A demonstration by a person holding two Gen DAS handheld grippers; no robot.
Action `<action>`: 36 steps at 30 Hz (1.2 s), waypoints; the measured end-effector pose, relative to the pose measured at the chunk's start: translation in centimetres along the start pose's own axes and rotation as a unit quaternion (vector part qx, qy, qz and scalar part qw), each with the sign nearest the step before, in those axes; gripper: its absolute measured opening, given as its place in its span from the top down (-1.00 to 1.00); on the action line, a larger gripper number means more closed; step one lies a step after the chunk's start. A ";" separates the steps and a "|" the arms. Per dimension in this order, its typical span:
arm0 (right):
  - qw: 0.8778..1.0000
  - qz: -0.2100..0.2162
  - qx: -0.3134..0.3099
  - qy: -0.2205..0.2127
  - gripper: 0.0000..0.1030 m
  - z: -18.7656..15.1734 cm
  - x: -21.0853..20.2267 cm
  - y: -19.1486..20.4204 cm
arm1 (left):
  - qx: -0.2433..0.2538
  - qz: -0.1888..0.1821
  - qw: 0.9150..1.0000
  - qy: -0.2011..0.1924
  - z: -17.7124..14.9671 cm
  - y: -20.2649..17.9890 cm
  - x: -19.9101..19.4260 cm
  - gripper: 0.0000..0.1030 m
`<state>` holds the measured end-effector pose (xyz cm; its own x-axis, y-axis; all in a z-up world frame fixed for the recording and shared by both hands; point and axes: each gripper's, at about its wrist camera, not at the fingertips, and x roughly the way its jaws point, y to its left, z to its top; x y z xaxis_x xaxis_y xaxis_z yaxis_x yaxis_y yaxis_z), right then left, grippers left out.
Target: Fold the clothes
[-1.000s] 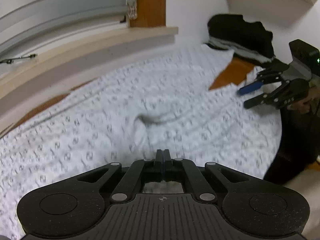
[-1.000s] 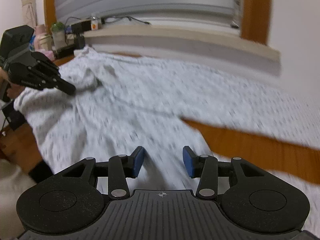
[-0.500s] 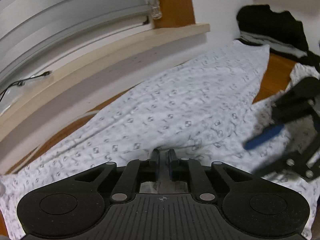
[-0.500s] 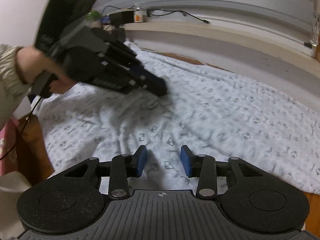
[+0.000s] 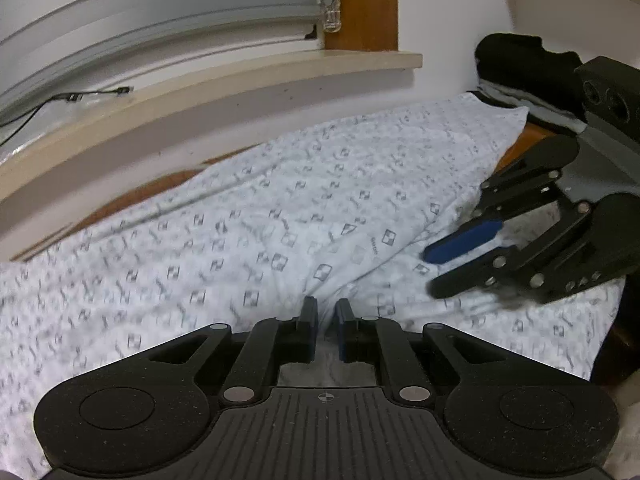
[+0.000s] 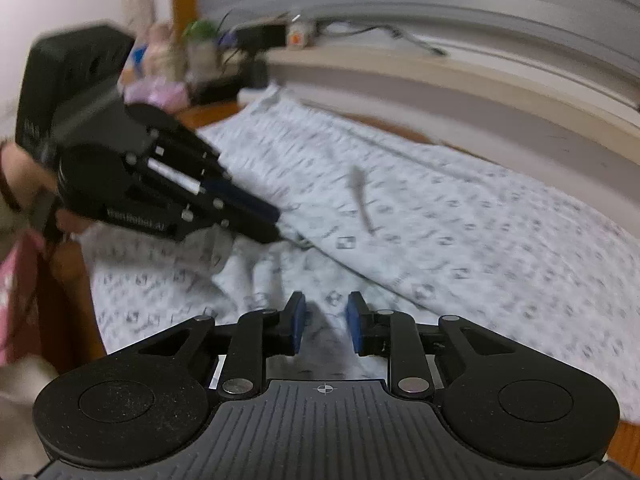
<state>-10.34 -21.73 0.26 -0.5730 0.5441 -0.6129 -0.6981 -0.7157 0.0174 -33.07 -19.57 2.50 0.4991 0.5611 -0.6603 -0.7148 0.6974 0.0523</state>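
A white garment [image 5: 280,208] with small grey square prints lies spread over a brown wooden surface [image 5: 532,134]. My left gripper [image 5: 326,314] is shut on a raised fold of it, and a crease runs from its narrow gap toward the right. In the right wrist view the left gripper [image 6: 276,222] reaches in from the left, with the garment [image 6: 480,232] bunched under its tips. My right gripper [image 6: 326,320] hovers low over the cloth. Its jaws are closing, cloth lies under the gap, and the pads do not press it. From the left wrist, the right gripper [image 5: 432,272] sits close by on the right.
A pile of black and grey clothes [image 5: 528,68] lies at the back right. A pale window sill [image 5: 240,84] runs along the far edge, with a cable [image 5: 80,96] and small clutter [image 6: 200,40]. A hand [image 6: 20,176] holds the left gripper. Pink fabric [image 6: 16,300] hangs at left.
The right gripper moved across the garment close to the left one, its jaws narrowing. The left gripper's jaws went from fully shut to slightly parted around a cloth fold.
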 end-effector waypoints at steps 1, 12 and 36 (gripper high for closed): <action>1.000 0.000 -0.002 0.002 0.63 0.2 0.2 0.2 | -0.004 0.000 1.000 -0.001 -0.2 0.1 -0.1 0.78; 0.999 0.016 -0.011 -0.033 0.94 0.1 -3.6 1.7 | 0.024 -0.018 0.998 -0.050 1.6 -2.4 -3.1 0.72; 0.997 -0.041 -0.013 -0.063 0.87 -2.8 -6.7 -0.5 | 0.109 -0.104 0.989 -0.003 3.2 -5.4 2.5 0.91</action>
<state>-4.97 -26.29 2.15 -0.5646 0.6504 -0.5081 -0.7343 -0.6769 -0.0506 -26.43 -20.56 2.97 0.6270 0.3983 -0.6695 -0.4749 0.8767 0.0768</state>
